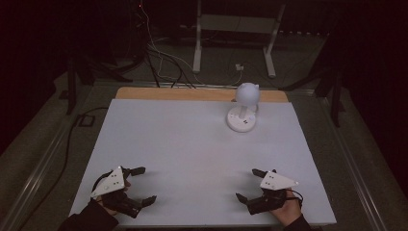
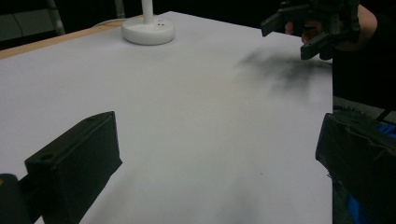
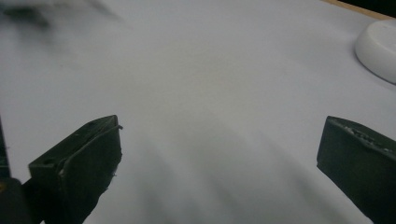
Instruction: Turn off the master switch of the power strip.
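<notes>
Lamp standing untouched; left gripper and right gripper hovering well short, jaws wide, empty; approaching its base squarely looks wise.

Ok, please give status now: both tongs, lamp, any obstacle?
Left tongs open, empty. Right tongs open, empty. Lamp upright at table's far edge. No obstacle between.

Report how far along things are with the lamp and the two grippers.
Done: nothing visible; the white desk lamp stands upright at the far side of the white table, untouched. In hand: nothing; the left gripper and right gripper sit at the near edge, jaws spread wide and empty. Left: any handling of the lamp, since both grippers are well short of it.
</notes>
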The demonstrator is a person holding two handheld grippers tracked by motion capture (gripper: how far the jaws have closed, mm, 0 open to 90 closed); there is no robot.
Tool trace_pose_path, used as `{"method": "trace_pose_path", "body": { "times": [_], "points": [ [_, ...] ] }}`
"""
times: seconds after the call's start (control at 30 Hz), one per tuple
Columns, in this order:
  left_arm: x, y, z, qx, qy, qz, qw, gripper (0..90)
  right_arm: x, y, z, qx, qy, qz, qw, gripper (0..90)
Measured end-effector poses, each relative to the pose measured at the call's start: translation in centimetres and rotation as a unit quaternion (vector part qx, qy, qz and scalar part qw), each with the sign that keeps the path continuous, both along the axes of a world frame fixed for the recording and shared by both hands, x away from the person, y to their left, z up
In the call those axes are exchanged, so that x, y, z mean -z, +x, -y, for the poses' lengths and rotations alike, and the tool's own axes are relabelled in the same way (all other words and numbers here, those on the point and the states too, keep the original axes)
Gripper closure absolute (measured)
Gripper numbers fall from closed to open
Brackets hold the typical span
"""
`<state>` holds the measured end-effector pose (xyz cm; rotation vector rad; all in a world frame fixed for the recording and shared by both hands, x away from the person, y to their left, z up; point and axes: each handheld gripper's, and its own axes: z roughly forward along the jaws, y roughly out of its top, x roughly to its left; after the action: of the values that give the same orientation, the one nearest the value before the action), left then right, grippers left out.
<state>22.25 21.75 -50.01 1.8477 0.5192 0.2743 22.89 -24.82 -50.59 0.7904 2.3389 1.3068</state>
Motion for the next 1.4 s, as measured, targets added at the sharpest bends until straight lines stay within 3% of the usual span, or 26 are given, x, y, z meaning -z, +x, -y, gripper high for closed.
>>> {"method": "trace_pose_path", "body": {
  "times": [0.6, 1.1, 1.4],
  "points": [
    [-0.1, -0.1, 0.1, 0.002, -0.001, 0.000, 1.0000, 0.4, -1.2, -0.4, -1.2, -0.016, -0.003, -0.031, 0.9994, 0.8],
    [0.0, 0.0, 0.1, 0.003, -0.001, -0.001, 1.0000, 0.4, -3.4, 0.4, -1.7, -0.028, -0.006, -0.022, 0.9993, 0.6],
    [0.0, -0.1, 0.1, 0.003, 0.001, 0.000, 1.0000, 0.4, -4.8, 1.3, -2.0, -0.033, 0.003, -0.019, 0.9993, 0.1]
  ]
}}
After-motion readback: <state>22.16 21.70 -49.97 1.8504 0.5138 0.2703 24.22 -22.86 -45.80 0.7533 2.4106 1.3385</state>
